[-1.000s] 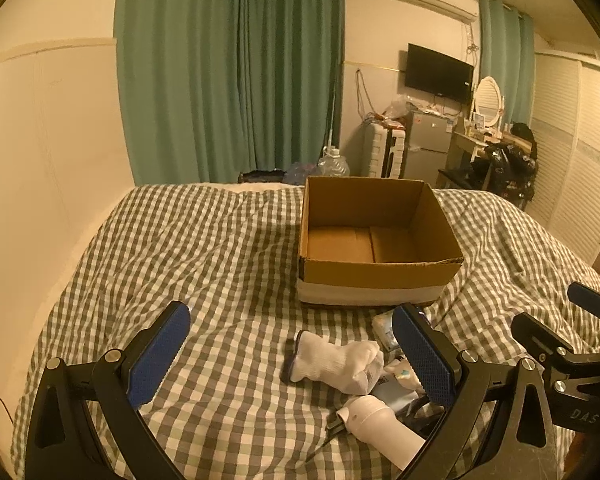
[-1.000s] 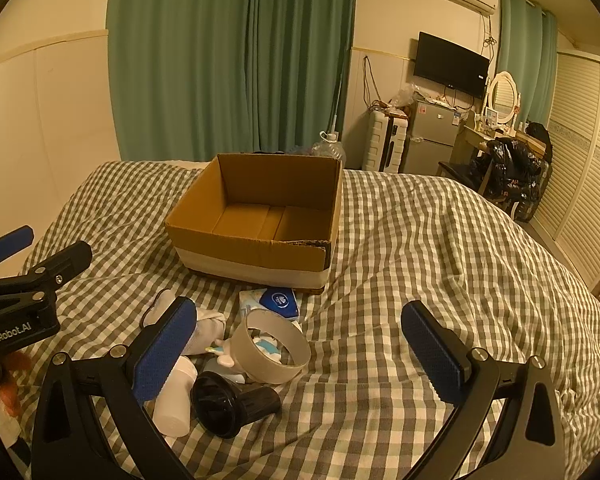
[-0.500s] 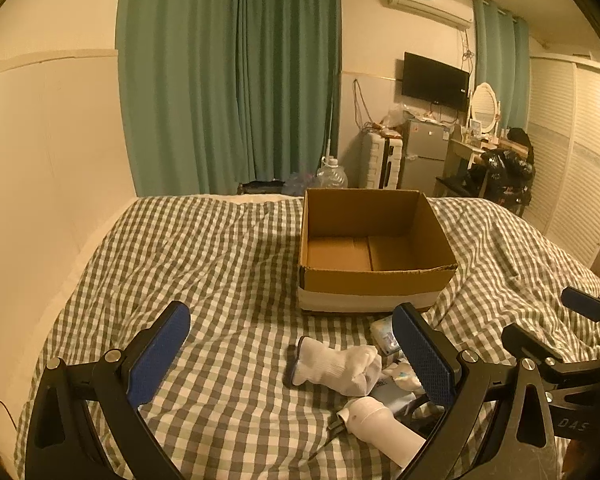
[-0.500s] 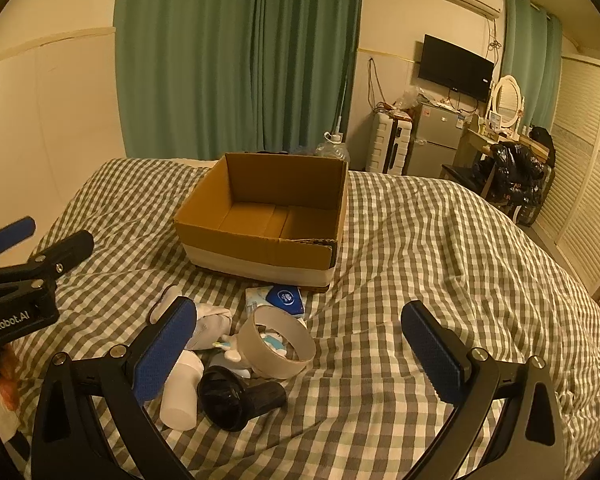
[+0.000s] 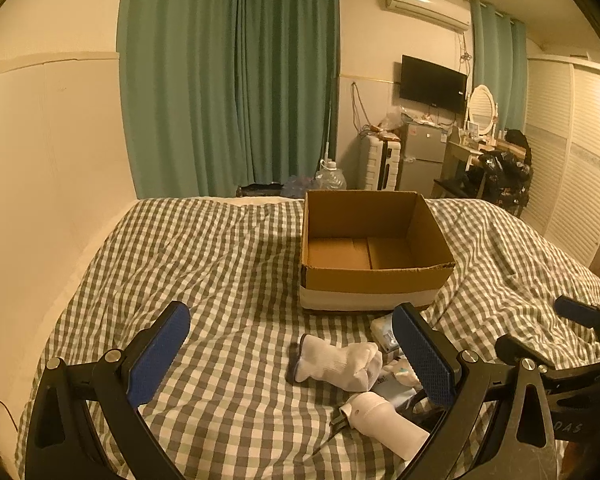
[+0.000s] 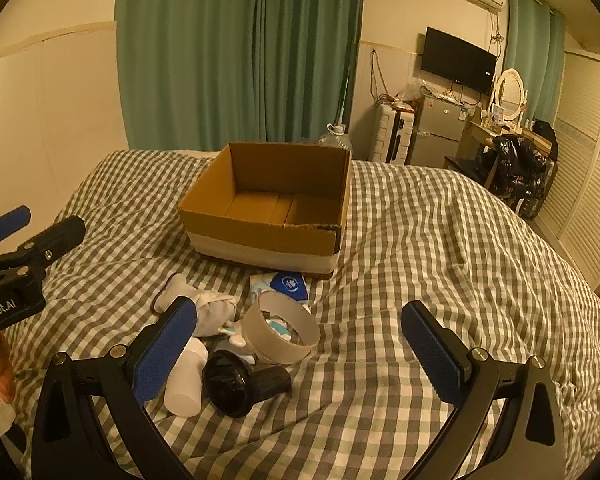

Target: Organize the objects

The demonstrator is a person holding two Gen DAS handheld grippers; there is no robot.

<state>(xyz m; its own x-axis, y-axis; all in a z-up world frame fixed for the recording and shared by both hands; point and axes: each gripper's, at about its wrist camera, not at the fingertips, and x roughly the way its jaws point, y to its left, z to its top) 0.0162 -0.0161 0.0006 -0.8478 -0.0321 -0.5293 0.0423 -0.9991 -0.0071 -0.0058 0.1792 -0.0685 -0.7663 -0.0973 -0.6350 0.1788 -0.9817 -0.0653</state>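
An empty open cardboard box (image 5: 374,252) (image 6: 272,208) stands on the checked bed. In front of it lies a small pile: a white rolled sock (image 5: 340,362) (image 6: 210,304), a white bottle (image 5: 384,420) (image 6: 184,384), a black cylindrical device (image 6: 244,384), a beige tape ring (image 6: 284,326) and a blue-and-white packet (image 6: 286,284). My left gripper (image 5: 292,356) is open and empty, held above the bed just left of the pile. My right gripper (image 6: 300,350) is open and empty, above the pile's right side.
The checked duvet (image 5: 204,264) covers the whole bed. A cream wall (image 5: 52,160) runs along the left. Green curtains (image 5: 228,80), a small fridge (image 5: 422,156), a dressing table (image 5: 480,148) and slatted wardrobe doors (image 5: 572,184) stand beyond the bed.
Both views have tilted up a little and pulled back slightly, so the box and pile sit lower in frame. Both grippers stay open. Nothing on the bed has moved.
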